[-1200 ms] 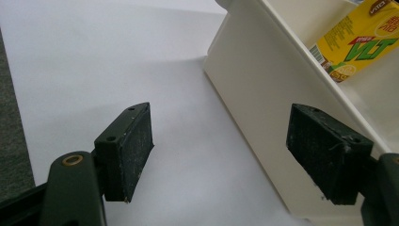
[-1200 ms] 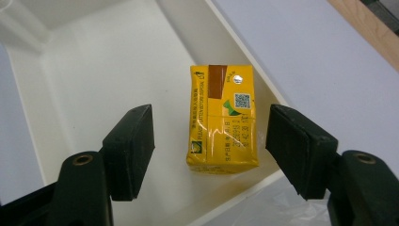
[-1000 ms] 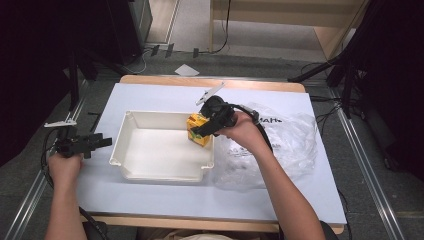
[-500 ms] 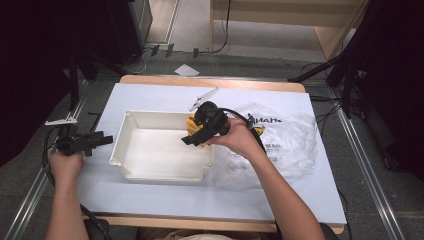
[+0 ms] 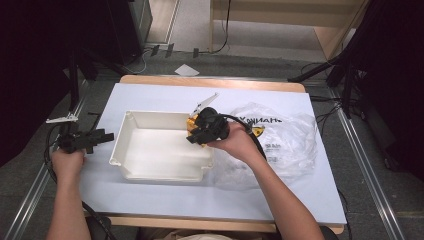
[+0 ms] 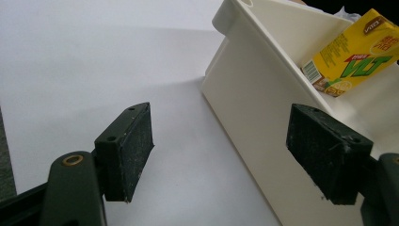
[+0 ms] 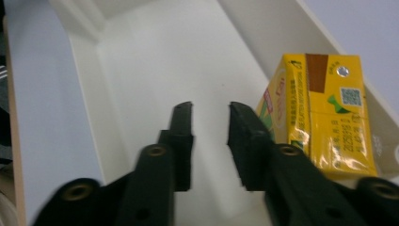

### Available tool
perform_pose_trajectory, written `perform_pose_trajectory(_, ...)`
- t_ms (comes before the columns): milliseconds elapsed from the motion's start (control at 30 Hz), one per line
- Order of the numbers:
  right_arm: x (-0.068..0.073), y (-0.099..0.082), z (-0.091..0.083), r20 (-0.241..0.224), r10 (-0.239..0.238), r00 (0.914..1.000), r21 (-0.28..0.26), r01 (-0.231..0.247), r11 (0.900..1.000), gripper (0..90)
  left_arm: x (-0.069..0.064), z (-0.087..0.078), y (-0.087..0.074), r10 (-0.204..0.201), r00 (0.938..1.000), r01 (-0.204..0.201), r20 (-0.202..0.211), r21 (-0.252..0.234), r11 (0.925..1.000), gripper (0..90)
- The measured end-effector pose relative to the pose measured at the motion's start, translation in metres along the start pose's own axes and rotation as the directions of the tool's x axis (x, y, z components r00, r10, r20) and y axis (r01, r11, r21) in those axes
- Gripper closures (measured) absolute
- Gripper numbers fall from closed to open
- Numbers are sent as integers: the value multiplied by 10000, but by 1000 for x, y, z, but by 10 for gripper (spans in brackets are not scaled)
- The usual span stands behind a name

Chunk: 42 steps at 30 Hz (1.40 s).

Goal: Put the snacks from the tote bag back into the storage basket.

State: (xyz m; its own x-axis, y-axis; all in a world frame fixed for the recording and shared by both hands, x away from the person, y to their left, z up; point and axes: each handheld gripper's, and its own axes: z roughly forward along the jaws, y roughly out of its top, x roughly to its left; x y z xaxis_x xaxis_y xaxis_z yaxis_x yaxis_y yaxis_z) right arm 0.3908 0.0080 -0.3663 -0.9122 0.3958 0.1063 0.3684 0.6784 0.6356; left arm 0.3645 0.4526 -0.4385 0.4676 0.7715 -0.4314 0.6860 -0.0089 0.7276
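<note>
A yellow lemon-tea carton point(image 5: 192, 122) lies in the far right corner of the white tray point(image 5: 165, 175). My right gripper point(image 5: 196, 137) hovers over that end of the tray, just beside the carton point(image 7: 324, 117). Its jaws point(image 7: 210, 110) have just been closing and stand a narrow gap apart with nothing between them, above the tray floor point(image 7: 155, 56). My left gripper point(image 5: 107, 136) rests on the table left of the tray, open and empty point(image 6: 226, 160). It faces the tray's outer wall point(image 6: 263, 94), with the carton point(image 6: 350, 56) visible beyond.
A crumpled clear plastic bag point(image 5: 285, 135) with printed lettering lies on the white tabletop point(image 5: 200, 200) right of the tray. Cables trail from both grippers. Dark stands and a wooden shelf stand beyond the table's far edge.
My right gripper has drawn back a little from the carton toward the tray's middle, and its jaws have narrowed. The carton stays in the tray corner. My left hand has kept still.
</note>
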Motion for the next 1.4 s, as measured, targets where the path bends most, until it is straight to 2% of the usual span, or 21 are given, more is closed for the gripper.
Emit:
perform_pose_trajectory(33,-1,-1,1,103,-28,9999,76,27,10000,803,0,0,0,-17,10000,17,10,-8,10000,244)
perform_pose_trajectory(67,-2,-2,1,284,-33,9996,106,30,9999,875,0,1,0,-17,10000,17,29,4,10000,244)
perform_pose_trajectory(100,-4,-4,1,113,55,9999,127,-57,9999,892,0,2,1,-23,10000,23,12,36,10000,245)
perform_pose_trajectory(133,-5,-5,1,146,105,9998,140,-107,9998,900,0,3,1,9,10000,-9,44,40,10000,244)
perform_pose_trajectory(233,-10,-8,3,238,257,9994,256,-263,9993,900,0,4,2,59,10000,-60,73,106,9999,245)
perform_pose_trajectory(267,-12,-10,4,109,265,9996,347,-269,9990,900,0,5,2,38,10000,-39,84,110,9999,245)
perform_pose_trajectory(400,-18,-13,8,131,437,9990,517,-443,9977,900,0,6,3,9,10000,-10,90,86,10000,244)
perform_pose_trajectory(500,-21,-16,10,-18,528,9986,552,-526,9971,900,0,7,3,72,9999,-73,105,125,9999,245)
perform_pose_trajectory(900,-24,-18,13,-19,452,9990,656,-450,9968,900,0,7,3,51,9999,-53,118,135,9999,244)
perform_pose_trajectory(933,-24,-18,13,15,565,9984,693,-565,9960,900,0,7,3,50,9999,-52,130,146,9999,244)
perform_pose_trajectory(1400,-30,-20,11,142,675,9976,641,-683,9956,900,-1,7,3,89,9998,-92,154,211,9997,244)
